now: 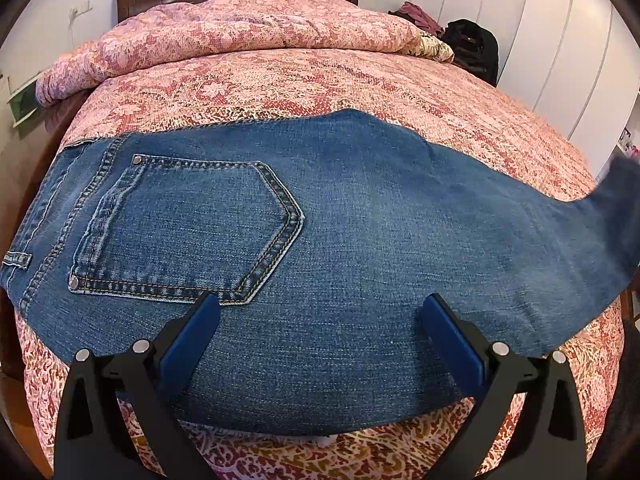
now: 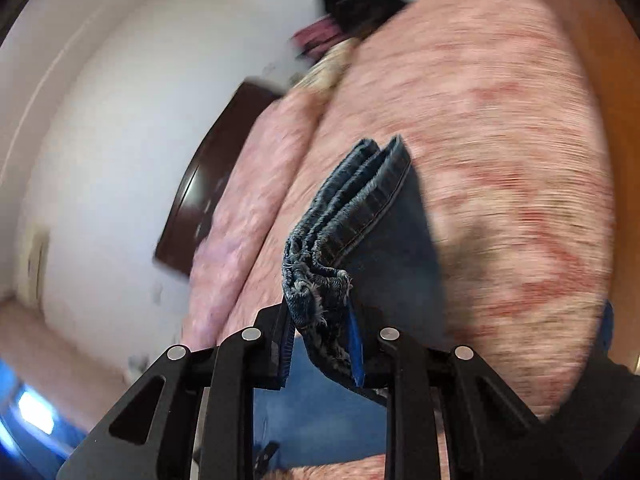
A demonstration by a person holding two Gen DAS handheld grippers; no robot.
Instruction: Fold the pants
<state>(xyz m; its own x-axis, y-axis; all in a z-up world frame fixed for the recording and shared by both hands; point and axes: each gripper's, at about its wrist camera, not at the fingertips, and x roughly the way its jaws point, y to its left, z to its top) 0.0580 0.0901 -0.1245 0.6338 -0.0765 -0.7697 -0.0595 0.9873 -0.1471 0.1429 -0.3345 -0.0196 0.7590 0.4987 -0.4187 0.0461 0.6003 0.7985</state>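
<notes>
Currently we see the jeans (image 1: 340,216) lying flat across the bed (image 1: 280,80), on its pink and red patterned bedspread, back pocket (image 1: 180,232) facing up. In the left wrist view the waistband end runs toward the left edge of the frame, and the legs stretch off to the right, where the far part rises off the bedspread and leaves the frame.

We note that the left gripper (image 1: 320,308) has its jaws spread wide. Both blue-padded fingers (image 1: 192,336) sit over the near part of the denim, just below the point of the pocket. Denim fills the gap between them, but nothing is pinched. We cannot tell whether the pads touch the cloth or hang just above it.

We note that the right gripper (image 2: 320,340) is pressed together on the stacked, frayed hems (image 2: 320,288) of the legs. Several layers of hem fan out past the fingertips, and the dark denim trails away from the grip on the right side. The background in the right wrist view is heavily blurred; we make out only the bedspread, a dark wooden headboard (image 2: 208,184) and a white wall.

Beyond the far corner of the bed, in the left wrist view, we see a black bag (image 1: 474,46) and some purple clothing (image 1: 420,14).
</notes>
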